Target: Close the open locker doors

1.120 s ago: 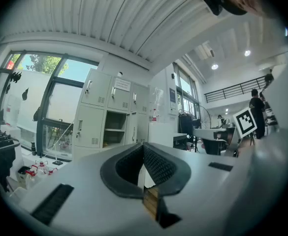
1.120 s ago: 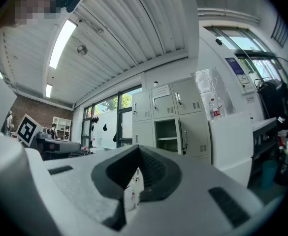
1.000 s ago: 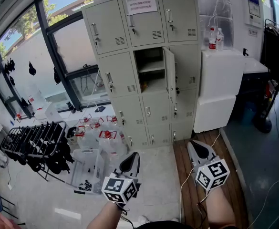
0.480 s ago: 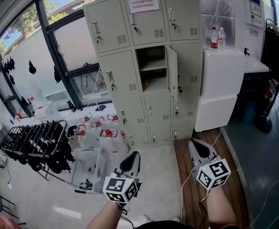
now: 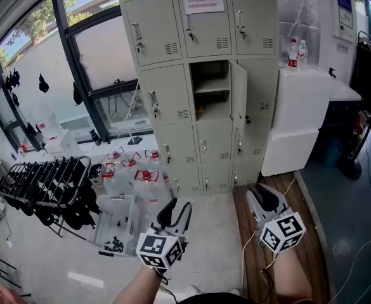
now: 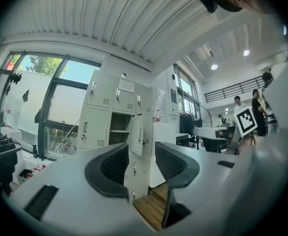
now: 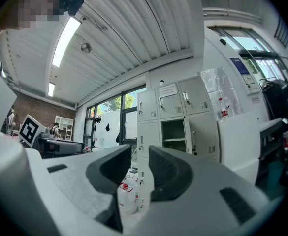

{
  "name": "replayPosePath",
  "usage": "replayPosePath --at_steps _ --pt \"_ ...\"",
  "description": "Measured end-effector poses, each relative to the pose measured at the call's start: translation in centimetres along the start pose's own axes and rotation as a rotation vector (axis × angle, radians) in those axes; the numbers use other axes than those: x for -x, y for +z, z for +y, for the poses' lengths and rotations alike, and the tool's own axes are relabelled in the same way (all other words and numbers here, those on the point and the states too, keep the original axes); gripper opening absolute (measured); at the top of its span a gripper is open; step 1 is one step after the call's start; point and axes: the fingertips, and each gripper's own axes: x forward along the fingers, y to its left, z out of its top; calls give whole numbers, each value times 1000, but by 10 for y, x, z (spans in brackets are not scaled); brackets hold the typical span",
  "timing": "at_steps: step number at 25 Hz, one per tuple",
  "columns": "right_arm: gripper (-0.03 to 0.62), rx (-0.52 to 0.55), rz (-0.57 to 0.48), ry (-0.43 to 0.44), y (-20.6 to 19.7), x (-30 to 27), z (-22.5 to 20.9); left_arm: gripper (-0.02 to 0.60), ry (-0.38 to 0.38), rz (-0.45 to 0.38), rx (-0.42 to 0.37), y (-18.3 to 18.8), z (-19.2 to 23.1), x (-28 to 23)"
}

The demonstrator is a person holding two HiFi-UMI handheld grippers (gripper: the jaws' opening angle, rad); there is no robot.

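Note:
A beige locker cabinet (image 5: 172, 87) stands ahead against the wall. One door (image 5: 239, 95) in its middle row hangs open, showing an empty compartment (image 5: 212, 90) with a shelf. The other doors are closed. Low in the head view, my left gripper (image 5: 175, 211) and right gripper (image 5: 263, 198) point at the lockers from well short of them. The jaws of both have just been opening, and nothing is between them. The left gripper view has the open door (image 6: 138, 134) beyond the left gripper (image 6: 141, 154). The right gripper view has the open compartment (image 7: 174, 134) beyond the right gripper (image 7: 140, 163).
Several water jugs (image 5: 137, 176) stand on the floor left of the lockers, by a clear bin (image 5: 118, 223) and a black drying rack (image 5: 42, 182). A white cabinet (image 5: 296, 119) with bottles (image 5: 293, 52) is at the right. A wooden platform (image 5: 290, 233) carries cables.
Both grippers' jaws have gone from shut to apart. The lockers now sit a little larger and further right in the head view as I have moved towards them.

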Motion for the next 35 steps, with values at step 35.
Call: replayPosePath --at_steps 35 --pt "152 26 11 -7 -13 -138 56 236 -44 13 29 -12 137 -18"
